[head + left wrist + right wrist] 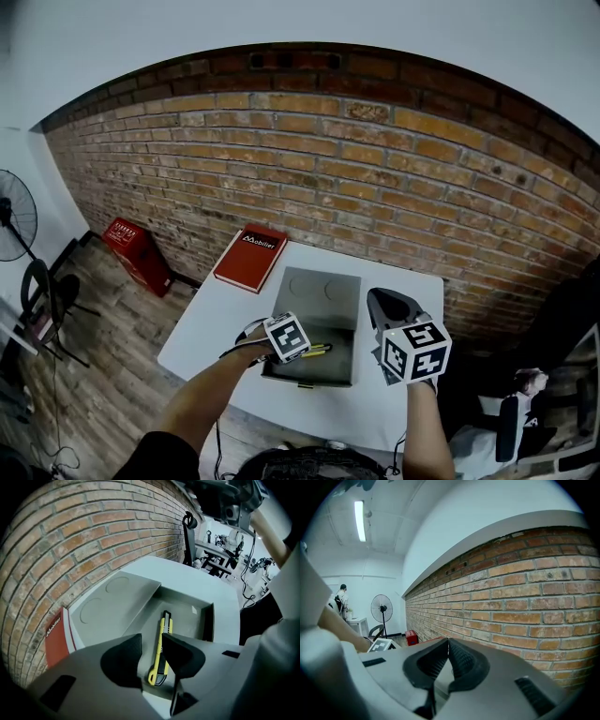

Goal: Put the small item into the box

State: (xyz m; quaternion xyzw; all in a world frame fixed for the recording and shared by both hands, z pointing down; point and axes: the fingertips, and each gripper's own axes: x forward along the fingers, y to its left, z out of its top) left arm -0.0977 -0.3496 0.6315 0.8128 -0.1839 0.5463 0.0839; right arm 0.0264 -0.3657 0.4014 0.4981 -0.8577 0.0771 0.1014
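We hold the left gripper (152, 654) steeply down over the open box (309, 379), its jaws wide apart and pressing on nothing. The knife (161, 644), yellow and black, lies flat on the box floor, seen in the gap between the jaws, its length running toward the far wall of the box. The right gripper (448, 648) hangs right of the box in the head view, roughly level and aimed at the brick wall (375, 178); its jaws are closed tip to tip with nothing between them.

The box sits mid-table with its lid (319, 292) folded flat toward the wall; two round marks are pressed into the lid. Bare white table (211, 323) stays open to the left of the box, and a narrower strip to its right. A red book (249, 259) lies at the table's upper-left corner, apart from the lid.

Left of the table, the wooden floor (112, 328) is mostly open. A red case (137, 251) leans at the foot of the wall, and a standing fan (14, 216) is at the far left edge of the frame.

The book's cover bears white lettering that looks like "Mobilier". The red case carries white print too small to read.
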